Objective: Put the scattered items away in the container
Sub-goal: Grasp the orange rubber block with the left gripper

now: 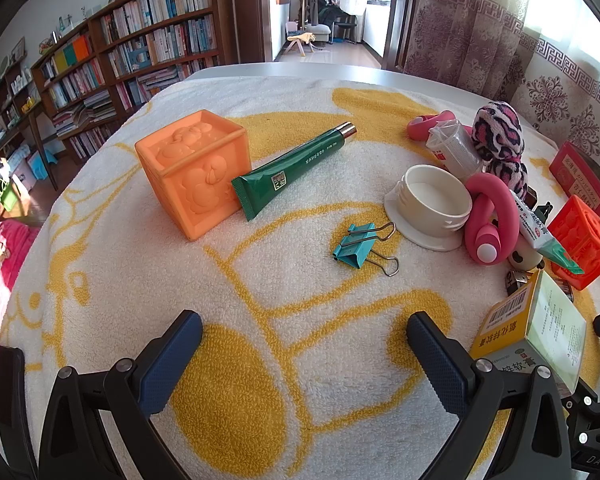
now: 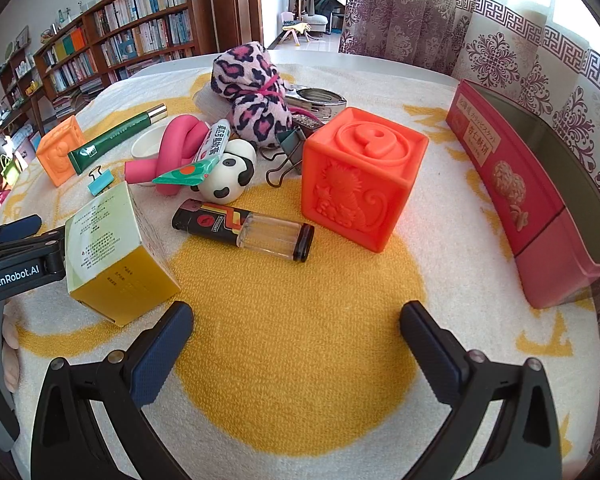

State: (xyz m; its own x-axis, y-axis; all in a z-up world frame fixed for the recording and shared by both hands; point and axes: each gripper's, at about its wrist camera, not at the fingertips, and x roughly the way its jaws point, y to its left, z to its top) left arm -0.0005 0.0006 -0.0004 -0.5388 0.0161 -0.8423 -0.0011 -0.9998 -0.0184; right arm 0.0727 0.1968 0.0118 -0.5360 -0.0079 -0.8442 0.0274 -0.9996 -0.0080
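Note:
Items lie scattered on a white and yellow towel. In the left wrist view: a light orange cube, a green tube, a teal binder clip, a white lid, a pink foam roller, a yellow box. My left gripper is open and empty above the towel. In the right wrist view: a red-orange cube, a lighter, a panda ball, a leopard plush, the yellow box. The red container stands at the right. My right gripper is open and empty.
A small tube lies over the pink roller. A dark binder clip and a metal stapler lie behind the red-orange cube. A curtain hangs behind the table. Bookshelves stand at the left.

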